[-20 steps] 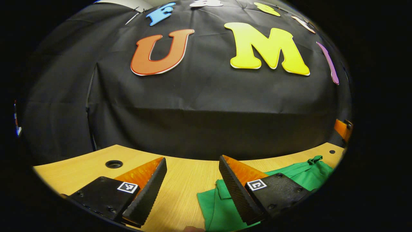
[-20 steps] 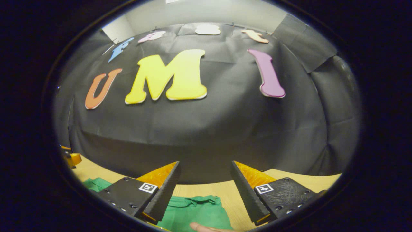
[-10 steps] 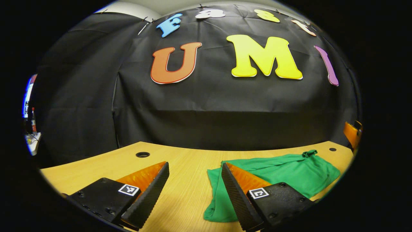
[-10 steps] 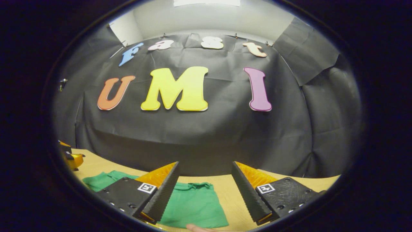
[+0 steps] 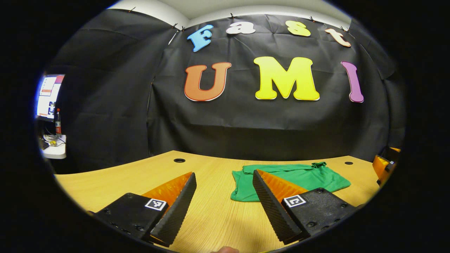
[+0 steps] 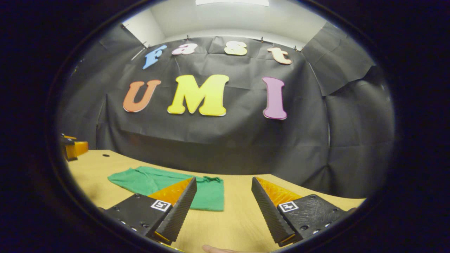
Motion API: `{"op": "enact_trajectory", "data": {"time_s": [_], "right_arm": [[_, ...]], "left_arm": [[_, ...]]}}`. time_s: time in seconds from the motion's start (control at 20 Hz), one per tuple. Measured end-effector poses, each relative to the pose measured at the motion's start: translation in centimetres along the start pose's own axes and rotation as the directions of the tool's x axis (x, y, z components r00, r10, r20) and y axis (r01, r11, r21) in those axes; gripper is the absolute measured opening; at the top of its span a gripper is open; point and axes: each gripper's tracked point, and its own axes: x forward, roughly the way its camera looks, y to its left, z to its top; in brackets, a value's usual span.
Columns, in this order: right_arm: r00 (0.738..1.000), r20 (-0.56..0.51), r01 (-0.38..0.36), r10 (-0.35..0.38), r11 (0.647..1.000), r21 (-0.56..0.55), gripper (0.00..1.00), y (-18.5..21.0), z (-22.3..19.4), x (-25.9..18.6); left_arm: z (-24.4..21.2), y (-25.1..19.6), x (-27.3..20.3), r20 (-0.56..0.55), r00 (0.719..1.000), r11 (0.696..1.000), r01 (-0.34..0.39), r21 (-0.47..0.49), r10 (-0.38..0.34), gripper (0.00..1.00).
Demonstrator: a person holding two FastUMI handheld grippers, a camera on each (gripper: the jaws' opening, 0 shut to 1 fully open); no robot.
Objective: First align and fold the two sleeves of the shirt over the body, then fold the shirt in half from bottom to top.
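Desk (image 5: 116, 177): bare wood across the lower half of both views, two cable holes near its back edge in the left gripper view. Nothing else on it near the shirt.

Shirt (image 5: 299, 175): green, lying flat as a compact folded stack, lower right of centre in the left gripper view, partly behind that gripper's right finger. In the right gripper view the shirt (image 6: 147, 181) sits lower left, partly behind the left finger. Looks like the folds are done, sleeves tucked in, a bunched bit at the far edge (collar or hem, cannot tell).

Left gripper (image 5: 225, 207): jaws wide apart, holding nothing, above the desk and clear of the cloth. Right gripper (image 6: 223, 207): same, jaws spread, nothing between them. The other gripper shows at the frame edge in each view, at far right (image 5: 383, 167) and far left (image 6: 72, 147).

Risks, my read:
- Top layer is loose cloth; it could spring back or slide off if the stack is bumped, undoing the bottom-to-top fold.
- A low pass with spread fingers over the near edge could snag it and drag the whole stack.
- The bunched far edge means layers aren't squared; trying to fix it with a pinch may pull up more than one layer.
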Motion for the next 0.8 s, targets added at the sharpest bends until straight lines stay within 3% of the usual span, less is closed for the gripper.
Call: {"op": "enact_trajectory", "data": {"time_s": [0.2, 0.25, 0.3, 0.4, 0.65, 0.8], "right_arm": [[0.994, -0.109, 0.015, -0.013, 1.0, 0.013, 0.93, -2.8, -0.2, -4.8], [0.993, -0.121, 0.003, 0.0, 1.0, 0.019, 0.97, -3.1, 0.4, -6.0], [0.994, -0.11, -0.021, 0.024, 0.999, 0.028, 0.93, -3.1, 1.3, -7.2], [0.991, -0.111, -0.073, 0.076, 0.997, 0.03, 0.97, -2.9, 2.5, -9.3], [0.993, -0.082, -0.086, 0.081, 0.995, -0.059, 0.95, -4.5, 6.0, -14.6], [0.994, -0.051, -0.097, 0.094, 0.994, -0.059, 0.95, -4.5, 8.6, -17.9]], "left_arm": [[1.6, -2.0, -6.5, -0.067, 0.996, 0.998, 0.054, 0.013, -0.053, 1.0], [2.3, -2.3, -8.1, -0.064, 0.996, 0.998, 0.058, 0.022, -0.056, 1.0], [3.2, -3.0, -9.3, -0.057, 0.996, 0.997, 0.072, 0.028, -0.07, 1.0], [4.5, -4.5, -11.7, -0.056, 0.992, 0.992, 0.112, 0.053, -0.109, 1.0], [4.8, -7.8, -14.9, -0.114, 0.971, 0.974, 0.218, 0.055, -0.211, 1.0], [4.8, -8.2, -16.2, -0.146, 0.962, 0.971, 0.237, 0.036, -0.229, 1.0]]}}
